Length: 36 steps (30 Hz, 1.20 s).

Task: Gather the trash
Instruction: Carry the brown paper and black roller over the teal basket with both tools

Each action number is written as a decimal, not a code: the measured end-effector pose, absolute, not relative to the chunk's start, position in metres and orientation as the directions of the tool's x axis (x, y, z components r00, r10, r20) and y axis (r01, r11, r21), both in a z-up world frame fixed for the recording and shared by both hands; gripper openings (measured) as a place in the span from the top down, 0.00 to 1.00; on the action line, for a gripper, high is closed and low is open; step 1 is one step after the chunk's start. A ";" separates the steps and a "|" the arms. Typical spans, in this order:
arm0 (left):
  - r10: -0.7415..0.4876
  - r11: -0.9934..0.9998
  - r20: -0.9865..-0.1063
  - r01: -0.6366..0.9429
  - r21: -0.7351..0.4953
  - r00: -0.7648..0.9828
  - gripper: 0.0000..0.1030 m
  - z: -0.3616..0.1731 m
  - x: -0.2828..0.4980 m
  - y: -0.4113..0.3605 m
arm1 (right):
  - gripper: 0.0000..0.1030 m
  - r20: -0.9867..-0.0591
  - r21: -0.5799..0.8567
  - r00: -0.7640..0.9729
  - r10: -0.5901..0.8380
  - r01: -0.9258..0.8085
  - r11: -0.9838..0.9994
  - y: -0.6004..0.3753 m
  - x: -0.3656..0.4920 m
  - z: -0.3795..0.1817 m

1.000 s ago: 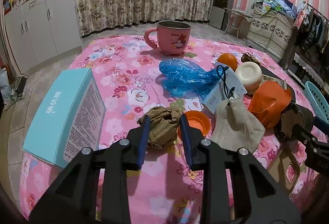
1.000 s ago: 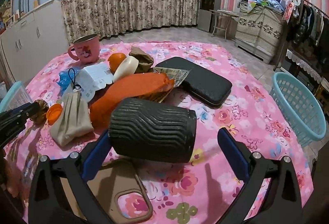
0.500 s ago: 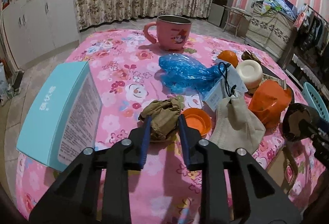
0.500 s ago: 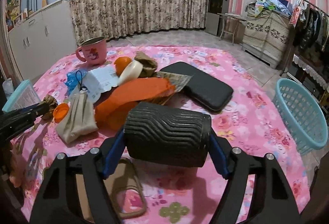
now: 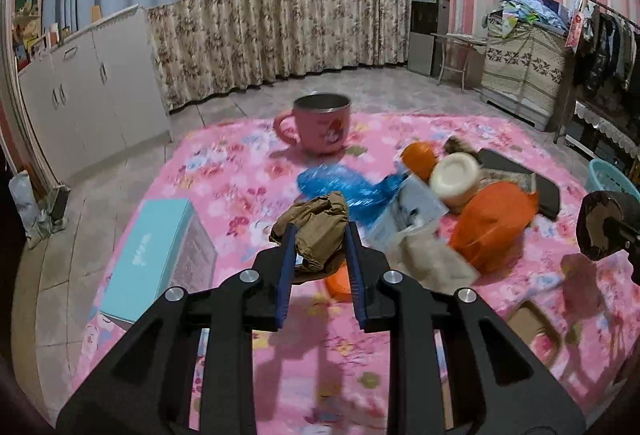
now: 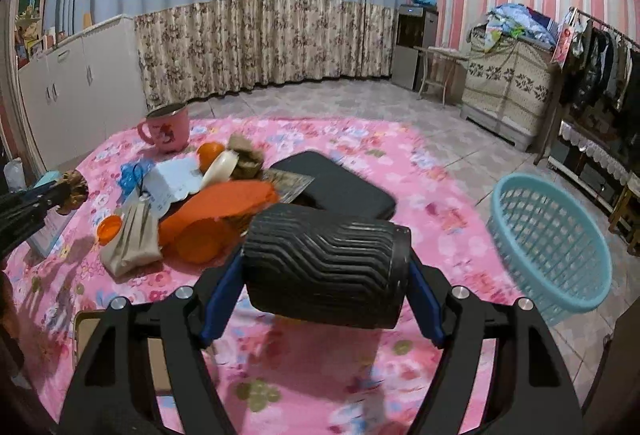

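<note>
Both grippers loaded, trash lifted off the table.
Left gripper [image 5: 319,235] clamps crumpled brown paper [image 5: 316,223]; right gripper [image 6: 326,277] grips a ribbed black cylinder [image 6: 326,263]; next, likely the blue basket [image 6: 552,247], right of the cylinder.

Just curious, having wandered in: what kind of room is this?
Most likely a lived-in room at home: a clothes rack hung with garments, long curtains, and a table with a pink floral cloth.

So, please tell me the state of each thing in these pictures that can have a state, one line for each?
left gripper: closed on the crumpled brown paper, held above the cloth.
right gripper: closed on the black ribbed roll, held by its ends, lying sideways.
pink mug: upright, uncovered.
blue basket: on the floor, tilted, seems empty.
teal box: closed, lying flat.
orange lid: loose on the cloth.
</note>
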<state>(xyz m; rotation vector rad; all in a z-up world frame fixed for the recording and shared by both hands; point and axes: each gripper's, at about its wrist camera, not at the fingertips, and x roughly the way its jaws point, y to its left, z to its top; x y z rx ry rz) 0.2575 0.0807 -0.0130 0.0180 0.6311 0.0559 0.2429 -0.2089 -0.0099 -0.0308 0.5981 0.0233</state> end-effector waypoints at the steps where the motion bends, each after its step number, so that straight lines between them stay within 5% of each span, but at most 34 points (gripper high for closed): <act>1: 0.051 0.999 -0.585 -0.041 0.031 0.809 0.78 -0.007 0.257 0.075 | 0.29 -0.554 -0.024 0.832 0.009 -0.027 0.999 -0.215 0.243 -0.007; 15: -0.051 0.993 -0.541 0.100 0.061 0.839 0.78 0.028 0.291 -0.053 | 0.29 -0.501 0.021 0.856 -0.126 0.157 0.987 -0.347 0.273 0.019; 36: -0.314 0.921 -0.534 0.388 0.027 0.785 0.78 0.024 0.339 -0.275 | 0.29 -0.553 0.055 0.788 -0.269 0.357 0.933 -0.514 0.302 0.001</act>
